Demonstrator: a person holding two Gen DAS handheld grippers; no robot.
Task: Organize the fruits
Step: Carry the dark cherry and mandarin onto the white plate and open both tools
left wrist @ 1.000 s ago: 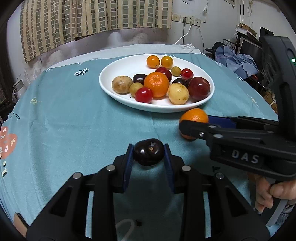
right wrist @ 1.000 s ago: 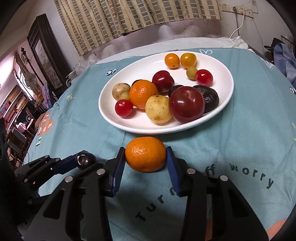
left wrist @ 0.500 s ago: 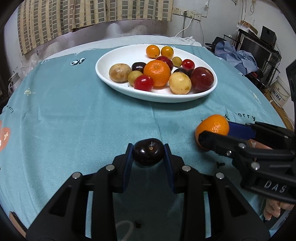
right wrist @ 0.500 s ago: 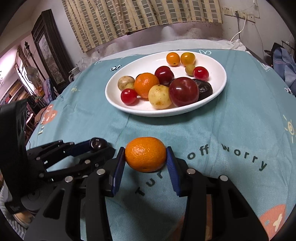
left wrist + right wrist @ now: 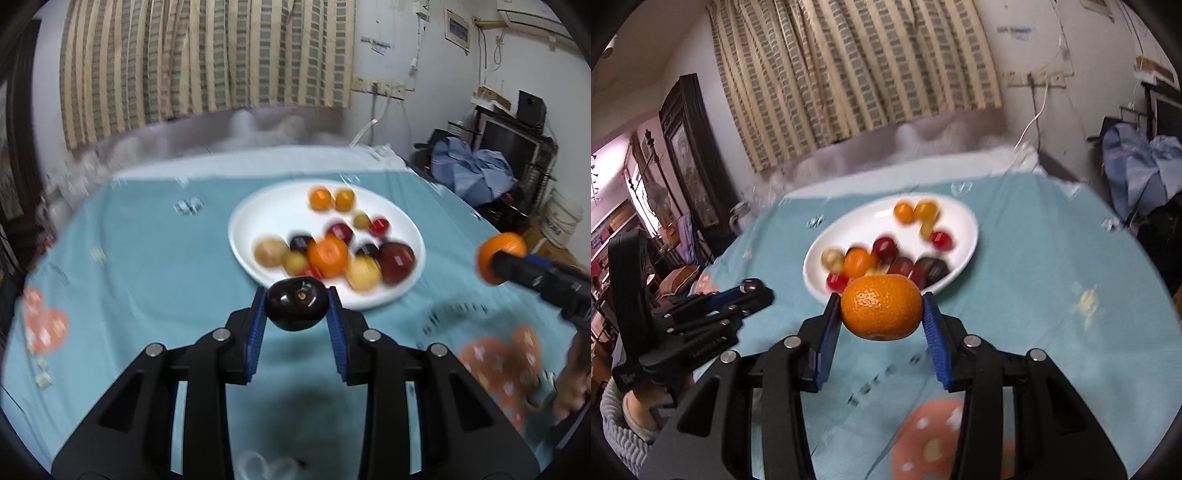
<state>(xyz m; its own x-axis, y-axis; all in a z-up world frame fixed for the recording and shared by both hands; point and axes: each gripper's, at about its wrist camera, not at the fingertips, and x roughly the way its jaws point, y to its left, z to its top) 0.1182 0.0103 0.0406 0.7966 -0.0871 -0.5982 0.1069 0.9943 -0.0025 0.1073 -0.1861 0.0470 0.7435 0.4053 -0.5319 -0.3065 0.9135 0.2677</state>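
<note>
My left gripper [image 5: 297,306] is shut on a dark purple plum [image 5: 296,303], held in the air above the teal tablecloth, just short of the white plate [image 5: 269,206]. My right gripper [image 5: 881,314] is shut on an orange mandarin [image 5: 881,312], also lifted clear of the cloth. The plate [image 5: 964,218] holds several fruits: oranges, red plums, yellow and dark ones, all blurred. The left wrist view shows the right gripper with the mandarin [image 5: 500,254] at the right edge. The right wrist view has the left gripper [image 5: 751,287] low on the left.
The round table wears a teal cloth [image 5: 147,258] with printed patterns. A striped curtain [image 5: 207,59] hangs behind. Clothes and a monitor crowd a stand at the right [image 5: 476,173]. A person's hand [image 5: 572,384] grips the right tool's handle. Dark furniture [image 5: 690,155] stands at the left.
Both grippers have risen off the table with their fruit and tilted up, so the plate now sits farther off and more of the curtain and wall shows. Both grips are unchanged.
</note>
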